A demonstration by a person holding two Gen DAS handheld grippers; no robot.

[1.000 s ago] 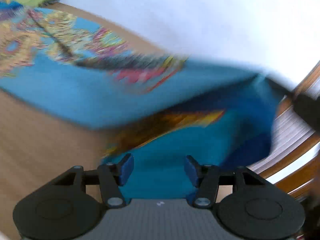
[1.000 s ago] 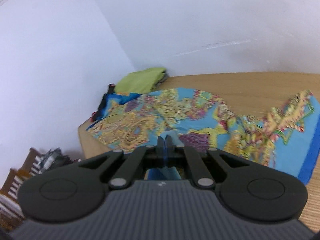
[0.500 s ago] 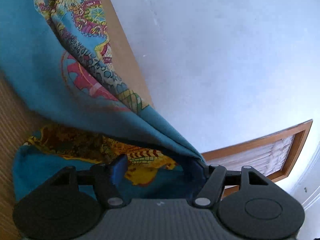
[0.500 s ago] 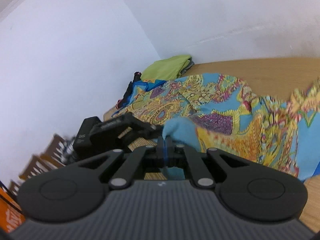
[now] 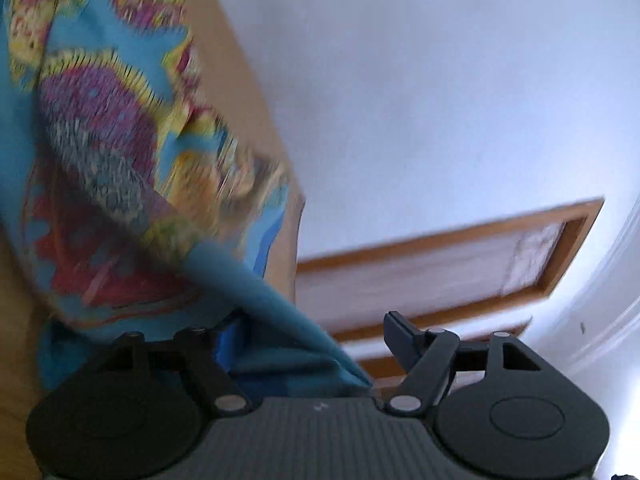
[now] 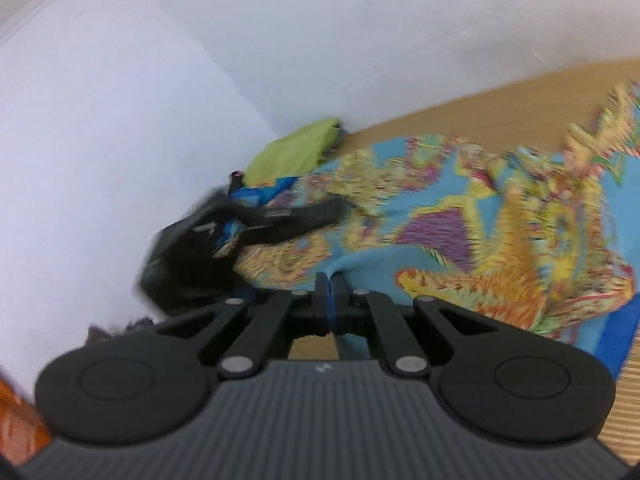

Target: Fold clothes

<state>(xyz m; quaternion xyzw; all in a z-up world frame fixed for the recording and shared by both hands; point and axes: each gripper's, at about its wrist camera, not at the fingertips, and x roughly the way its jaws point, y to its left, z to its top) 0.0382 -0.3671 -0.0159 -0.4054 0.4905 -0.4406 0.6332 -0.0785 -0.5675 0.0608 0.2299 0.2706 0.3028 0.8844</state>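
Observation:
A blue garment with a yellow, purple and red print lies spread on the wooden table. My left gripper is open, its jaws wide apart. A plain blue fold of the garment runs between them and covers part of the left finger. My right gripper is shut on a thin blue edge of the same garment, held a little above the table. In the right wrist view the left gripper shows as a blurred black shape over the garment's far left end.
A folded green cloth lies in the table's far corner by the white walls. Dark items sit beside it at the table's left end. A wood-framed panel hangs on the wall beyond the table edge.
The blue fold has slid from the left gripper's right finger toward its left finger, which stays open. The right gripper stays shut on the edge and has moved; both views are motion-blurred.

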